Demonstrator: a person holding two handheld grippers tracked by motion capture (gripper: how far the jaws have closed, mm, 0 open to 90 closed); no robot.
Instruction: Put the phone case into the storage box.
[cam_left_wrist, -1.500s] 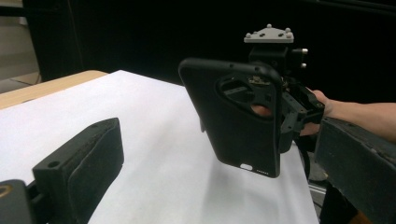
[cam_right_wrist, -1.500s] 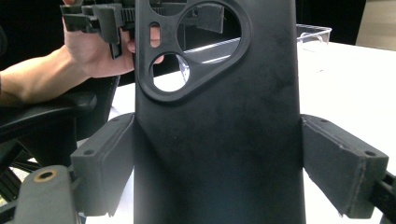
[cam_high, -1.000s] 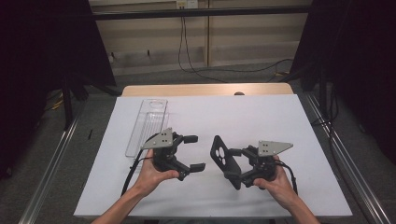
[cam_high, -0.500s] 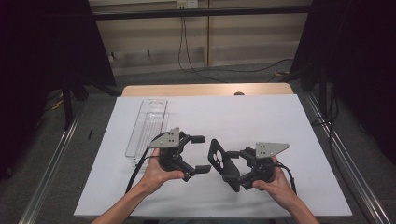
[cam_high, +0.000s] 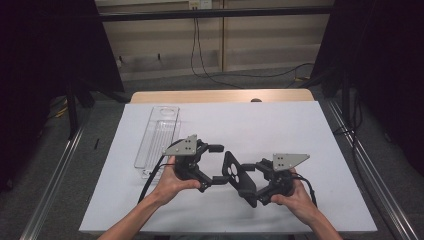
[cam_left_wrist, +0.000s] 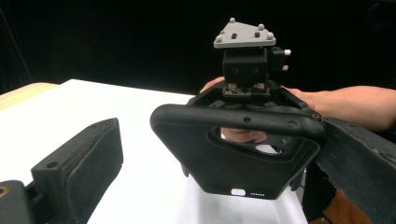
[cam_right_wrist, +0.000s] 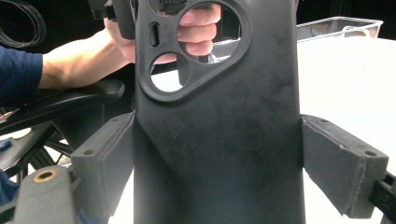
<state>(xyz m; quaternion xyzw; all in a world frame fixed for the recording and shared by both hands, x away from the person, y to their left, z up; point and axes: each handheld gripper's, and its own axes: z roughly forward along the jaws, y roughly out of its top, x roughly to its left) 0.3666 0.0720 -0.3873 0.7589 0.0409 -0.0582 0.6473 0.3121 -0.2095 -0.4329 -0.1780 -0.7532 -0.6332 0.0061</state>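
The black phone case (cam_high: 239, 176), no legible writing, is clamped by the right tongs (cam_high: 252, 181); left tongs (cam_high: 218, 163) open.

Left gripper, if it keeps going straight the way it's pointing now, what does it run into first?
Most likely the black phone case held up between the pads of the right gripper. The left gripper has its jaws open and aimed at the case's edge; how close they are is hard to judge.

We find no text we can read. The black phone case (cam_left_wrist: 238, 158) carries a short line of tiny pale marks near its lower edge, just beside a small slot, but they are too small for us to make out.
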